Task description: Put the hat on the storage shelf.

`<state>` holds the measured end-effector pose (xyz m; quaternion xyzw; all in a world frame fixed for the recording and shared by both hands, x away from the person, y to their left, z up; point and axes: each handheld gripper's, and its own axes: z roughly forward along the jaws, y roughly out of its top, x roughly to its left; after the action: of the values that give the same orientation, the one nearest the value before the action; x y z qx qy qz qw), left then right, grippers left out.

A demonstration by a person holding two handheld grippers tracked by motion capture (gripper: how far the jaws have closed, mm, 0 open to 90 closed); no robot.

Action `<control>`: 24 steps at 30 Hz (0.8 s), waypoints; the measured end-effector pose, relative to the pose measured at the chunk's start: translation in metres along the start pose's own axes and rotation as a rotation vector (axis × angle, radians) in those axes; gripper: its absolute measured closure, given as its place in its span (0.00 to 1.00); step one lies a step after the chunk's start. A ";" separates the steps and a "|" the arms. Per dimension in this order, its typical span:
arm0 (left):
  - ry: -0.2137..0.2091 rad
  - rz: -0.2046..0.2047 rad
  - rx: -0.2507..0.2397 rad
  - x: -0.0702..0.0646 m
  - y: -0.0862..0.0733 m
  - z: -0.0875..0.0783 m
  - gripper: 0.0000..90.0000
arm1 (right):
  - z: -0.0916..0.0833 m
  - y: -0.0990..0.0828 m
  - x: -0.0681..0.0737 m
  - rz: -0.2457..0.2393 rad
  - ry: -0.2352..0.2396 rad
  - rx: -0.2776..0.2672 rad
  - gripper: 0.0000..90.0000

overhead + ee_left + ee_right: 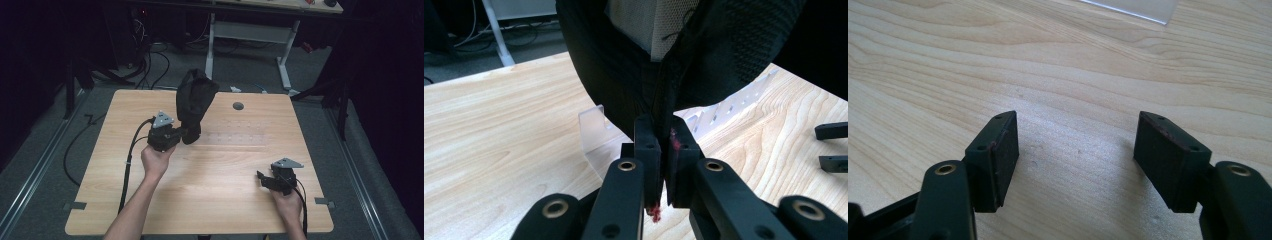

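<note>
A black fabric piece (196,102) with a pale mesh lining (649,25) rises above the middle of the wooden table (215,200). My left gripper (189,133) is shut on its lower edge, and in the left gripper view the pads (647,145) pinch a fold of the black fabric (734,55) between them. Under the fabric stands a clear plastic rack (594,131) on the table. My right gripper (261,178) rests low at the table's right front, held in a hand. Its jaws (1075,150) stand open over bare wood with nothing between them.
A round cable hole (238,106) lies in the table's far part. Behind the table stands a white desk frame (250,32), with cables (150,65) on the floor. My right gripper's two fingers (831,131) show at the right edge of the left gripper view.
</note>
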<state>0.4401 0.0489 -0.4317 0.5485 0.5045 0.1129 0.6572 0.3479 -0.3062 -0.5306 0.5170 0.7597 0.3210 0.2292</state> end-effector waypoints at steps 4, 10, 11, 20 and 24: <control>0.004 -0.006 0.010 0.003 -0.002 0.000 0.95 | 0.000 0.000 0.000 -0.001 -0.001 -0.001 0.38; 0.010 -0.042 0.024 0.009 -0.007 -0.001 0.95 | 0.000 0.000 0.000 -0.002 0.000 0.000 0.38; 0.012 -0.050 0.026 0.009 -0.007 -0.001 0.95 | 0.000 0.000 0.000 -0.002 0.000 -0.001 0.38; 0.018 -0.080 0.029 0.011 -0.008 -0.006 0.89 | 0.000 0.000 0.000 -0.002 0.000 -0.001 0.38; 0.037 -0.076 0.032 0.012 -0.007 -0.008 0.80 | 0.000 0.000 0.000 -0.001 0.000 0.000 0.38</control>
<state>0.4367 0.0592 -0.4436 0.5374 0.5386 0.0898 0.6427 0.3477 -0.3063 -0.5307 0.5167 0.7599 0.3209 0.2296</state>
